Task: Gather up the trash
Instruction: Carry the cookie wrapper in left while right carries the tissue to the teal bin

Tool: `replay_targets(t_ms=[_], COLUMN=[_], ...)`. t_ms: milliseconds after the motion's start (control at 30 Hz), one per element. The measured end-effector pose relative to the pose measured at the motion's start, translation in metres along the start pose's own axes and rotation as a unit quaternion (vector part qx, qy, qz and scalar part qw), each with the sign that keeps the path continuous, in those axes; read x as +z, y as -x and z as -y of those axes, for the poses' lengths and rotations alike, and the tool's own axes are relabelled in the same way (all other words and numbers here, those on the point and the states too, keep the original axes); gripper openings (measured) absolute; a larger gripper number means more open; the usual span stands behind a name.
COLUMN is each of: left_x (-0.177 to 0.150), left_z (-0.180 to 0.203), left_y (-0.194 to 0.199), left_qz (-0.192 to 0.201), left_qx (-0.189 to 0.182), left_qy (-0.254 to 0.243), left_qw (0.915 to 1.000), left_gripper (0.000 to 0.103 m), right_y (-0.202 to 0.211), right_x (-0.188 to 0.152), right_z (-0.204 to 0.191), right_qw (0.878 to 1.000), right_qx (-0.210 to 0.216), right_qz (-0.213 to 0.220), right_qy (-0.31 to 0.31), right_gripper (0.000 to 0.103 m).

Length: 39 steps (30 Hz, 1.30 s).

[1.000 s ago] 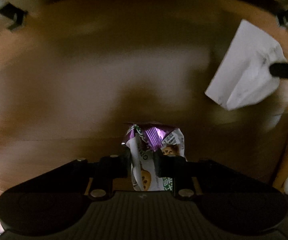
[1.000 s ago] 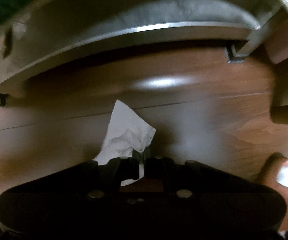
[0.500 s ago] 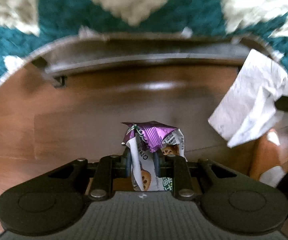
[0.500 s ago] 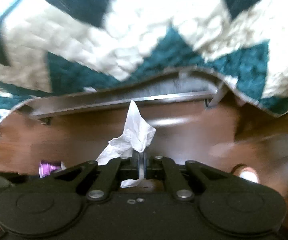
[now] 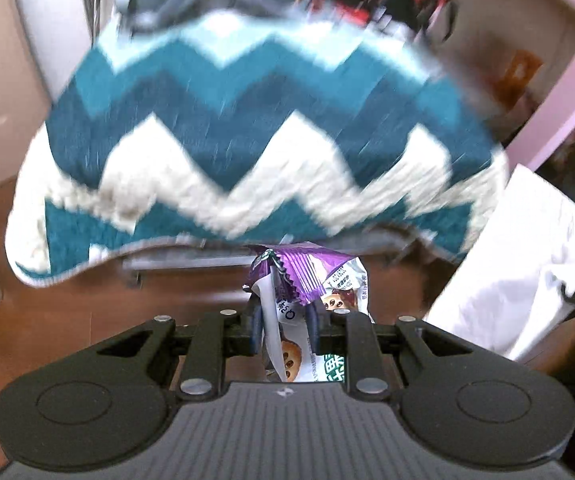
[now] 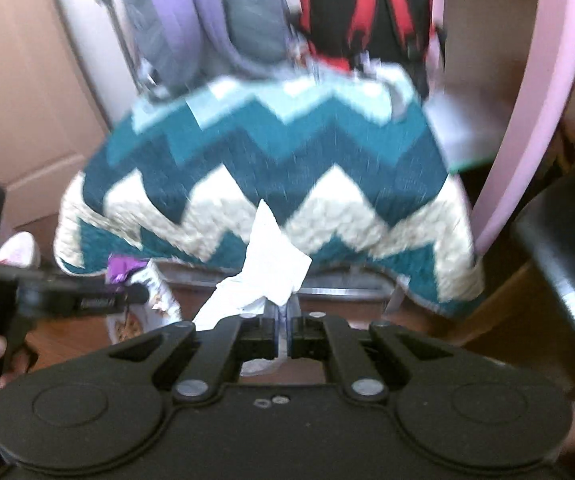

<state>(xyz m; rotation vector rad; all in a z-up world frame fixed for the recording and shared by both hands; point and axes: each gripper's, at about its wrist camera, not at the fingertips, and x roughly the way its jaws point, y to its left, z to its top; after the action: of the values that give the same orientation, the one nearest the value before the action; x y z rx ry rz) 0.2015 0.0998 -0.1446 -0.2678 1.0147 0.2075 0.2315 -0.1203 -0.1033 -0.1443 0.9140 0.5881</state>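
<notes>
Left gripper was clamped on a purple-and-white snack wrapper; right gripper was pinched nearly shut on a crumpled white tissue. Both pieces were off the wood floor, near side of the zigzag blanket. Pickup looked done; carry-to-bin was probably next, but no bin was visible. Background was motion-blurred, and the wrapper's lower end was hidden behind the gripper body.

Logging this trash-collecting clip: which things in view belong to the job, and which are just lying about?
Job:
- snack wrapper, clamped in left gripper
- white tissue, pinched in right gripper

Lying about:
- zigzag blanket
- backpacks
- pink frame
- wooden floor
</notes>
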Motion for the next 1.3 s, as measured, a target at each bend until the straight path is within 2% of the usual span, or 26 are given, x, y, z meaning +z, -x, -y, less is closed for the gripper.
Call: replay_targets(t_ms=[200, 367, 533, 733, 933, 1133, 1200, 1300], left_x=[0.021, 0.04, 0.064, 0.096, 0.129, 0.155, 0.161, 0.171], left_z=[0.037, 0.079, 0.124, 0.188, 0.253, 0.321, 0.344, 0.374], left_y=[0.074, 0.13, 0.182, 0.236, 0.281, 0.312, 0.318, 0.317], left_qz=[0.067, 0.118, 0.167, 0.22, 0.247, 0.262, 0.265, 0.254], left_qx=[-0.039, -0.067, -0.099, -0.13, -0.166, -0.192, -0.195, -0.206], left_qy=[-0.027, -0.063, -0.093, -0.141, -0.178, -0.22, -0.234, -0.245], left_qw=[0.9966, 0.9888, 0.9765, 0.9565, 0.938, 0.92, 0.9151, 0.9129], left_gripper=[0.021, 0.021, 0.021, 0.021, 0.022, 0.022, 0.022, 0.022], right_y=[0.084, 0.143, 0.204, 0.272, 0.325, 0.363, 0.372, 0.381], right_x=[0.002, 0.008, 0.023, 0.049, 0.068, 0.077, 0.081, 0.087], right_z=[0.01, 0.032, 0.058, 0.088, 0.124, 0.162, 0.174, 0.193], right_qw=[0.998, 0.995, 0.987, 0.972, 0.962, 0.957, 0.959, 0.96], right_qx=[-0.007, -0.017, -0.045, -0.099, -0.142, -0.178, -0.184, -0.196], right_qz=[0.059, 0.099, 0.153, 0.213, 0.232, 0.227, 0.218, 0.197], right_qy=[0.025, 0.02, 0.014, 0.013, 0.007, -0.001, -0.003, -0.006], right_gripper=[0.004, 0.004, 0.004, 0.004, 0.004, 0.004, 0.004, 0.004])
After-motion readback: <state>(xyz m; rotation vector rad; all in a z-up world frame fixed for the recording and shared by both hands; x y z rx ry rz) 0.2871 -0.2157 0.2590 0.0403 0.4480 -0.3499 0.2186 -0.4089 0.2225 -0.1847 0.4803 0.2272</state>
